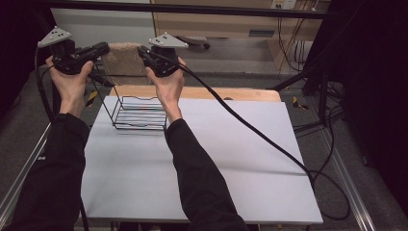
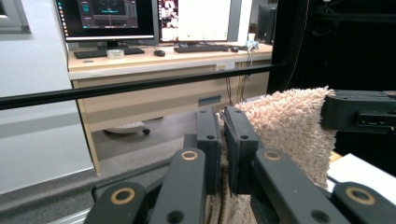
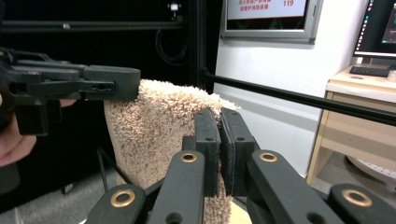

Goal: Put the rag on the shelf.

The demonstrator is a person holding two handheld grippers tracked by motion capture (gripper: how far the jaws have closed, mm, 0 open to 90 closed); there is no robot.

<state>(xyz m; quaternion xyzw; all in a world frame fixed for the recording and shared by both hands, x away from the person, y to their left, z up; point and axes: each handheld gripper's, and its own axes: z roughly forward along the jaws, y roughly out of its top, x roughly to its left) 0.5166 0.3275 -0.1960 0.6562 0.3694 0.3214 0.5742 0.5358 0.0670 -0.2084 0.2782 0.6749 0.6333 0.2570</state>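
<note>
We have a beige fluffy towel [image 1: 124,59] held up in the air between the two claws, above the far edge of the bench [image 1: 202,159] and just behind a black wire basket [image 1: 138,113] that sits on the white surface. The left claw [image 1: 103,48] is clamped on the towel's left top corner; in the left gripper view [image 2: 223,135] we see the jaws pressed together with pile squeezed between them. The right claw [image 1: 143,52] pinches the opposite corner, and in the right gripper view [image 3: 220,135] its jaws are likewise closed on the towel's edge [image 3: 159,135].

What could go wrong? We reckon each grip bites only a thin strip of loose pile, so a sharp pull apart could tear one corner free and let the cloth swing down from the other claw. If we lower it while stretched this wide, the hanging part may catch the basket's rim or drape over its outside wall. The cable [image 1: 250,130] trailing across the bench could also drag if the right hand travels far.

Both forearms reach forward and up from the bottom of the high view, wrists raised, hands at about the same height, claws pointing inward at each other.
</note>
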